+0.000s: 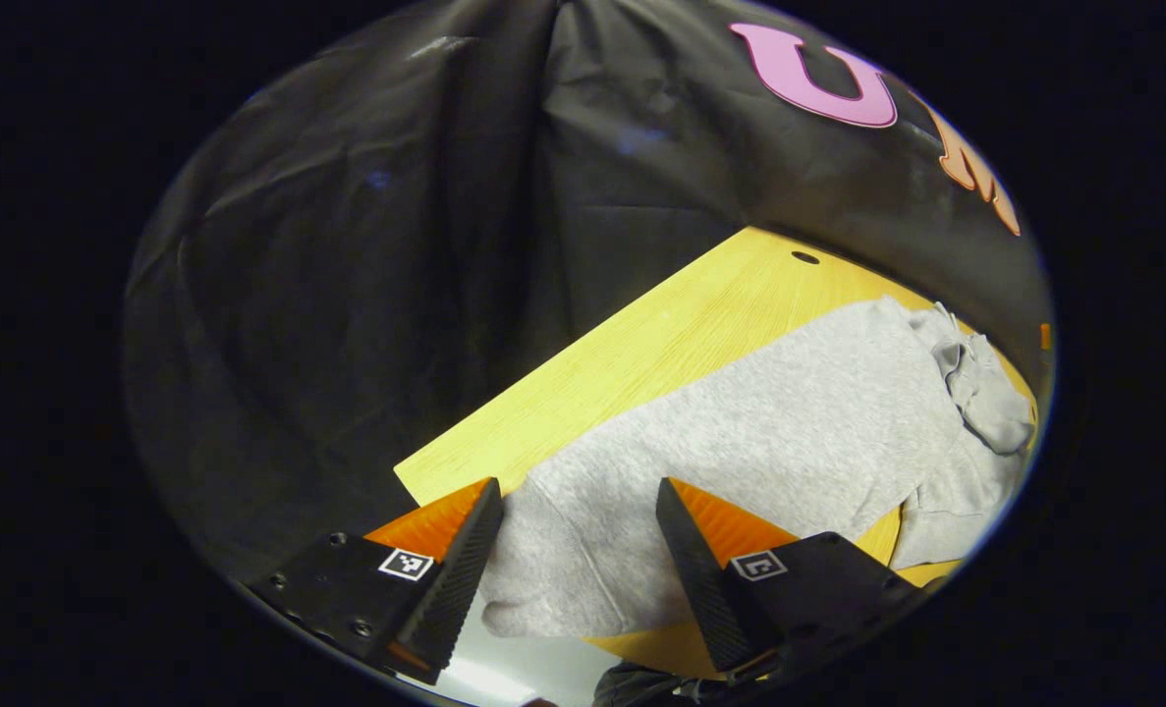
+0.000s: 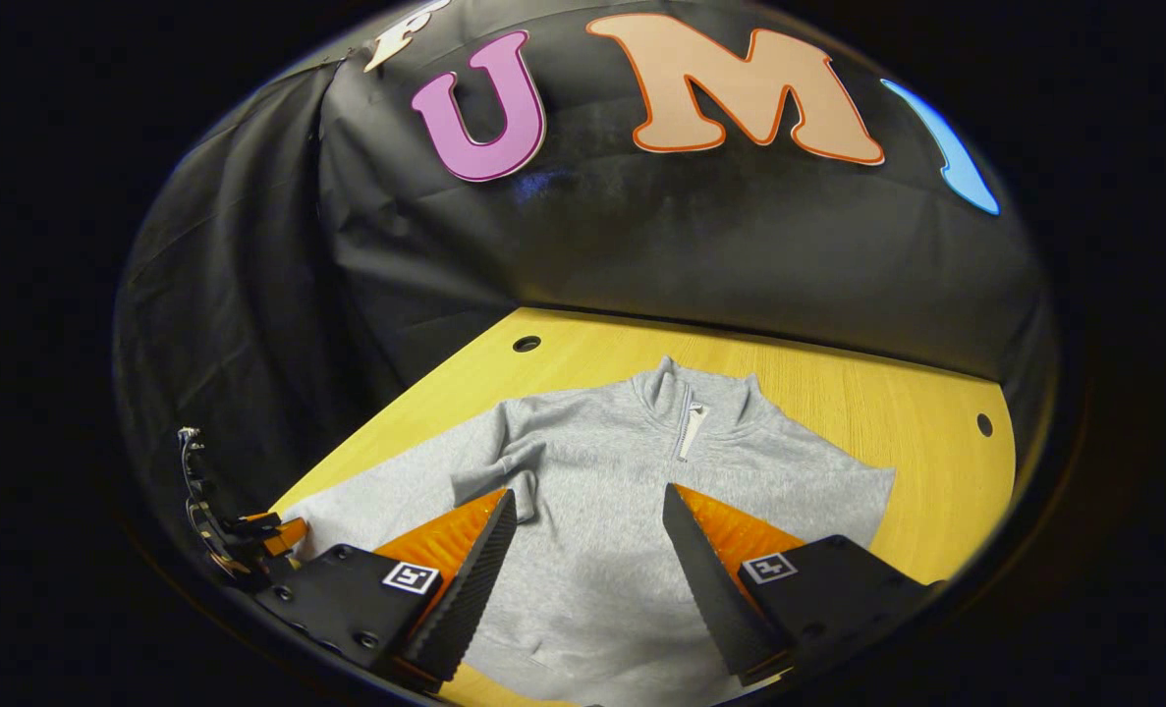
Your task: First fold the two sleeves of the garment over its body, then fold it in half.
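From my remote station: in the left gripper view, my left gripper [image 1: 579,550] hangs with its fingers spread wide, holding nothing, above the near edge of the grey sweatshirt [image 1: 740,432] spread on the yellow wooden table [image 1: 641,344]. In the right gripper view, my right gripper [image 2: 590,560] is likewise agape and empty over the sweatshirt [image 2: 592,511], one sleeve [image 2: 494,471] folded across its body, zip collar [image 2: 691,403] toward the black cloth wall [image 2: 641,245].

hand-held gripper [image 2: 590,550] | black body | square tags | screws
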{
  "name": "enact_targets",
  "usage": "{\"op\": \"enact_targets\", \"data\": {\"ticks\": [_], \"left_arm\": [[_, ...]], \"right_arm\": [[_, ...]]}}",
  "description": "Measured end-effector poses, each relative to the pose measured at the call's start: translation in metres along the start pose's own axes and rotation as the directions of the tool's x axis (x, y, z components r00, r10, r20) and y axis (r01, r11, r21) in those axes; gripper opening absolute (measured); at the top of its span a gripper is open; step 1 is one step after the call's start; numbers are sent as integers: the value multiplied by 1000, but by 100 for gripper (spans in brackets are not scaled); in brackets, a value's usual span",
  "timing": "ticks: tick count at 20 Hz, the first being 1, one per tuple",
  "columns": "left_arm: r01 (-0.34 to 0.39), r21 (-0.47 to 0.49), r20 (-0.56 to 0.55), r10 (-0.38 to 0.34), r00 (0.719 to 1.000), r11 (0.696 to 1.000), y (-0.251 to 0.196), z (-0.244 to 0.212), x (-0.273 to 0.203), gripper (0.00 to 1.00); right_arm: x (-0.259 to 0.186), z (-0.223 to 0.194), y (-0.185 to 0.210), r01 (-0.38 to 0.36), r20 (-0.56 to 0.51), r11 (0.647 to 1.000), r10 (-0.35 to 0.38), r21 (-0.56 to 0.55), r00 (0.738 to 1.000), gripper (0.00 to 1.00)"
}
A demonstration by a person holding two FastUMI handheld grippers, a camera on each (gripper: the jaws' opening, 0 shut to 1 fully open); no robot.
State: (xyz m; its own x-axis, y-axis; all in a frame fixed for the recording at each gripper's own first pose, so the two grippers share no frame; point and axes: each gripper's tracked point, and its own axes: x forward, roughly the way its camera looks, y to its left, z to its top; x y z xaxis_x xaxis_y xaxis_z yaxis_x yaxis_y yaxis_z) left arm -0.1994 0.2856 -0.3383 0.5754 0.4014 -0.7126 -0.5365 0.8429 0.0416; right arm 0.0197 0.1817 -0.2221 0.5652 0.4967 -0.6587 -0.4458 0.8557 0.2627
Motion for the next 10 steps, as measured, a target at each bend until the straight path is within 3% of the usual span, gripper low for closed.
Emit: {"op": "enact_targets", "data": {"ticks": [1, 2, 3, 6, 8, 10], "left_arm": [[9, 3, -12, -9, 1000, 1000, -1, -2, 1, 91], [21, 13, -14, -21, 1000, 1000, -6, -1, -2, 78], [43, 30, -29, -42, 999, 999, -13, -2, 1, 73], [43, 99, -63, -37, 997, 994, -24, 0, 2, 13], [36, 115, -80, -27, 996, 993, -27, 4, 2, 0], [47, 84, -80, -40, 996, 995, -29, 14, -2, 0]], "right_arm": [[-2, -1, 1, -3, 3, 1000, 3, 0, 1000, 91], [-3, -1, 2, -5, 2, 1000, 5, 0, 1000, 91], [-4, -3, 1, -5, 2, 1000, 5, -2, 1000, 91], [-10, -5, -7, 4, 7, 1000, -4, -7, 1000, 91], [-16, -3, -13, 15, 19, 1000, -15, -1, 1000, 91], [-26, 0, -22, 33, 36, 999, -33, 3, 999, 91]]}}
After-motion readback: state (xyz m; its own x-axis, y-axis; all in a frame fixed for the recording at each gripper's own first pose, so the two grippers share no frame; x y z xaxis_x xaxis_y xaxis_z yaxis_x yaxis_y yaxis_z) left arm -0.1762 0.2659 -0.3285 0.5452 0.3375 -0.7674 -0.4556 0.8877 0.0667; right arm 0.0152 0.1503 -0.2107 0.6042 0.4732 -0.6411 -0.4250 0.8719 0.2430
